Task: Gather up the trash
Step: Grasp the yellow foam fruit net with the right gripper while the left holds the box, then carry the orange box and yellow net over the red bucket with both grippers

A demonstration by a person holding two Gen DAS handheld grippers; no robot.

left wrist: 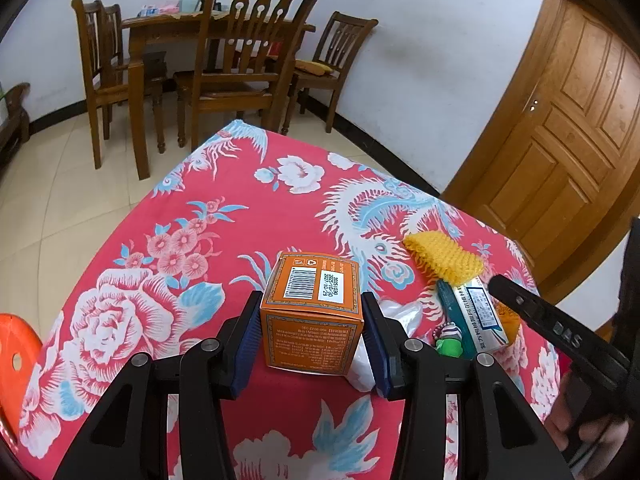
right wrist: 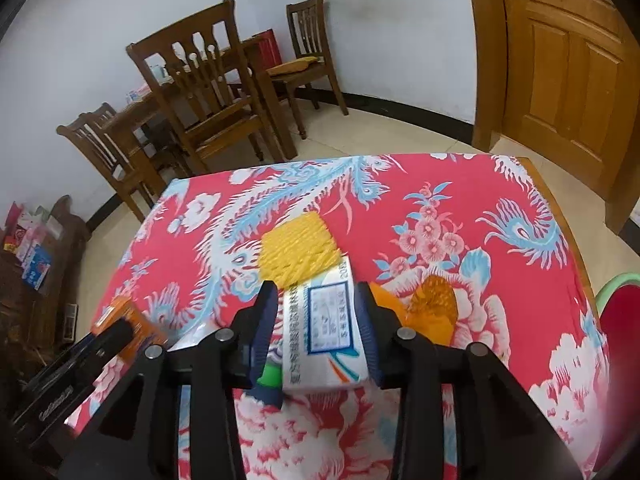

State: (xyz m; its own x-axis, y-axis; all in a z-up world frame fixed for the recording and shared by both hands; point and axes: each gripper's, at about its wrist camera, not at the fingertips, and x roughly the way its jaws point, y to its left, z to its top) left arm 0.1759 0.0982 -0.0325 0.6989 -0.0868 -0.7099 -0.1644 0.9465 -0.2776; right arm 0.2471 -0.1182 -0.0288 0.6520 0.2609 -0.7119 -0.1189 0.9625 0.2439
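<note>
Red cloth printed with pink flowers and pale-blue phoenixes (left wrist: pixel 248 216) covers the low table where both tools work, with dark wooden dining chairs (left wrist: pixel 244 60) and a panelled wooden door (left wrist: pixel 560 152) beyond it.

Left gripper (left wrist: pixel 311 322) has its blue pads set against both sides of a small orange cardboard box with a barcode label (left wrist: pixel 312 304); the jaws stand partly open, closed to the box's width, and it looks gripped though not yet lifted clear of the cloth. Right gripper (right wrist: pixel 316 328) straddles a white-and-teal cardboard medicine box (right wrist: pixel 324 320); its jaws stand partly open with the box between them, and I cannot tell whether the pads are pressing on it.

Everything else lies relative to that orange box. Just to its right sits a crumpled clear plastic wrapper (left wrist: pixel 394 312); further right, a little green toy-like piece (left wrist: pixel 450 340), then the medicine box. Behind and to the right lies a yellow knitted pad (left wrist: pixel 442 256), and a second orange mesh piece (right wrist: pixel 434 300) lies beyond the medicine box.

By my count: two boxes, one wrapper, one yellow pad, one orange mesh piece, one green trinket. No bin is in view, so collection seems barely begun: nothing looks cleared away yet, and all six items are left.
</note>
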